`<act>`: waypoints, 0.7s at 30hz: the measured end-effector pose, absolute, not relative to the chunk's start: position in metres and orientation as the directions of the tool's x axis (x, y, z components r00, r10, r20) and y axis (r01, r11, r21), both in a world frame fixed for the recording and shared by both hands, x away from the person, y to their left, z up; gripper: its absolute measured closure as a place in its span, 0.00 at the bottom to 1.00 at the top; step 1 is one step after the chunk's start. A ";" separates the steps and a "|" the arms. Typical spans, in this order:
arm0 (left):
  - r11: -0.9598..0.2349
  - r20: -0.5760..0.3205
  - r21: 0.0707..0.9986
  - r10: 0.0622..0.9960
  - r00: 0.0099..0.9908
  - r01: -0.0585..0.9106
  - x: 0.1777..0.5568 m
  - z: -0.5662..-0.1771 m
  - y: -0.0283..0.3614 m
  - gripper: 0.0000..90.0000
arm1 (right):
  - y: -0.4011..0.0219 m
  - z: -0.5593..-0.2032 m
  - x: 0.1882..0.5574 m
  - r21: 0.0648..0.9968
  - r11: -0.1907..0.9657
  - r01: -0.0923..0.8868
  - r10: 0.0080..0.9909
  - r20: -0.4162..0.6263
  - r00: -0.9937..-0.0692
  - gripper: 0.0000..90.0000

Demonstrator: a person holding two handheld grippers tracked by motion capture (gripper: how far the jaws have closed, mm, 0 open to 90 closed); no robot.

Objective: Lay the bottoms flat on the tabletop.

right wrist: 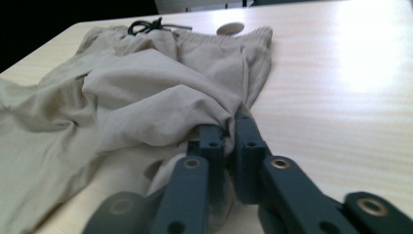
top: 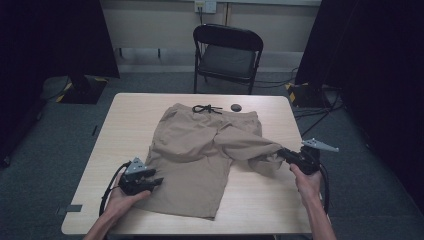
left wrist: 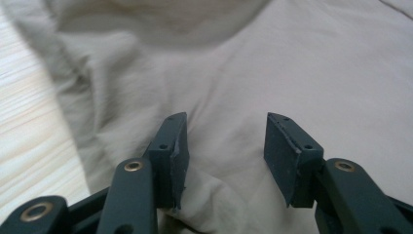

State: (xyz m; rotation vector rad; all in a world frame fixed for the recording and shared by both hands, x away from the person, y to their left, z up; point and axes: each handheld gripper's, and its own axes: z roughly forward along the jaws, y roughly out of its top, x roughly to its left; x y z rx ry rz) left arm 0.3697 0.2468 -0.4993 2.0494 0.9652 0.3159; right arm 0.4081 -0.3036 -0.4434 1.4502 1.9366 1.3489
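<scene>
The right gripper (right wrist: 229,134) pinches a leg of the shorts (top: 195,150); the left gripper (left wrist: 226,146) is spread over them

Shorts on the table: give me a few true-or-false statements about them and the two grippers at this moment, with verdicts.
1. The right gripper is shut on a leg of the shorts. True.
2. The left gripper is shut on the cloth. False: its jaws stand apart over the cloth.
3. The black drawstring lies at the far end of the shorts. True.
4. The shorts hang off the table edge. False: they lie wholly on the tabletop.
5. A folding chair stands beyond the table. True.
</scene>
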 end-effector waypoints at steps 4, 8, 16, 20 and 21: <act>-0.396 -0.122 0.749 0.706 0.698 0.532 0.358 -0.496 0.244 0.58 | -0.298 -0.444 0.398 0.854 0.025 0.519 0.878 0.230 -0.420 0.62; -0.394 -0.135 0.753 0.692 0.709 0.528 0.345 -0.496 0.249 0.58 | -0.286 -0.433 0.386 0.870 0.045 0.491 0.857 0.219 -0.467 0.52; -0.445 -0.132 0.703 0.685 0.716 0.555 0.331 -0.487 0.253 0.62 | -0.241 -0.410 0.378 0.893 0.106 0.437 0.791 0.191 -0.582 0.48; -0.287 -0.240 0.784 0.679 0.694 0.551 0.340 -0.480 0.241 0.60 | -0.205 -0.419 0.384 0.865 0.197 0.462 0.727 0.187 -0.661 0.61; -0.262 -0.258 0.788 0.682 0.684 0.558 0.345 -0.479 0.235 0.59 | -0.196 -0.425 0.387 0.857 0.209 0.471 0.713 0.197 -0.673 0.67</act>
